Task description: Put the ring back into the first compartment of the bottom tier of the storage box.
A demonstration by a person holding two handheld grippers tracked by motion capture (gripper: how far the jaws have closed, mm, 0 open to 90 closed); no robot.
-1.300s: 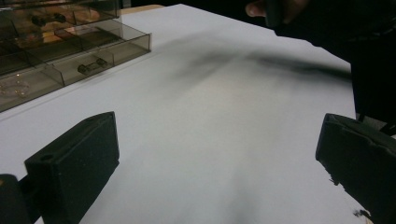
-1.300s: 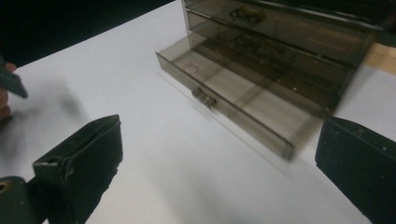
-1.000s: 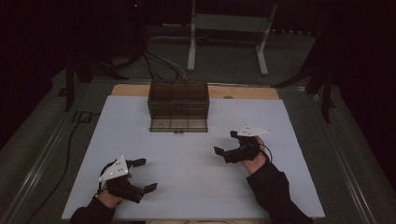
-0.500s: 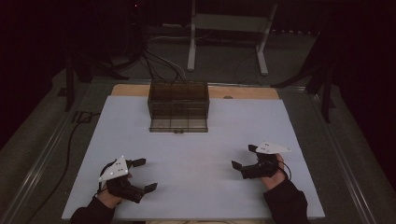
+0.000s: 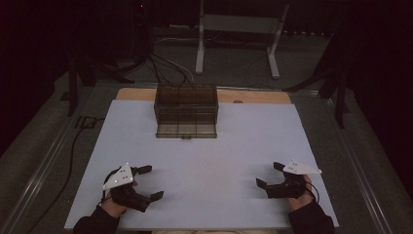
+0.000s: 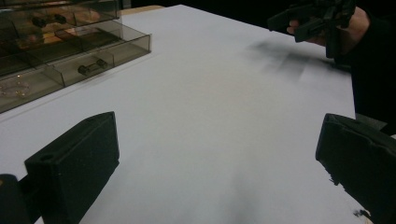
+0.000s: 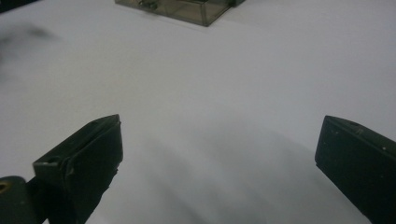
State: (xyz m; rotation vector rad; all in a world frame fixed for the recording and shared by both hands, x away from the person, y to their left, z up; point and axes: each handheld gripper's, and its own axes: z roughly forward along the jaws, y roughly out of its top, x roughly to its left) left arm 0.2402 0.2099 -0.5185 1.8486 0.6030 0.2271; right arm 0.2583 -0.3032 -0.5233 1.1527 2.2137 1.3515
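The left gripper [image 5: 146,183] hovers low over the near left corner of the white worktop [image 5: 234,146], its black jaws spread wide with nothing between them. The right gripper [image 5: 270,175] sits at the near right corner, its jaws likewise spread wide and empty; from the left gripper view it appears far off, held in a hand [image 6: 348,28]. Well apart from both, at the far middle of the worktop, stands a smoky transparent plastic drawer box [image 5: 186,111], its bottom drawer [image 5: 185,130] pulled out toward the person.

One drawer box [image 5: 185,111]; two grippers [image 5: 151,183] [image 5: 271,175]; one table [image 5: 234,146].
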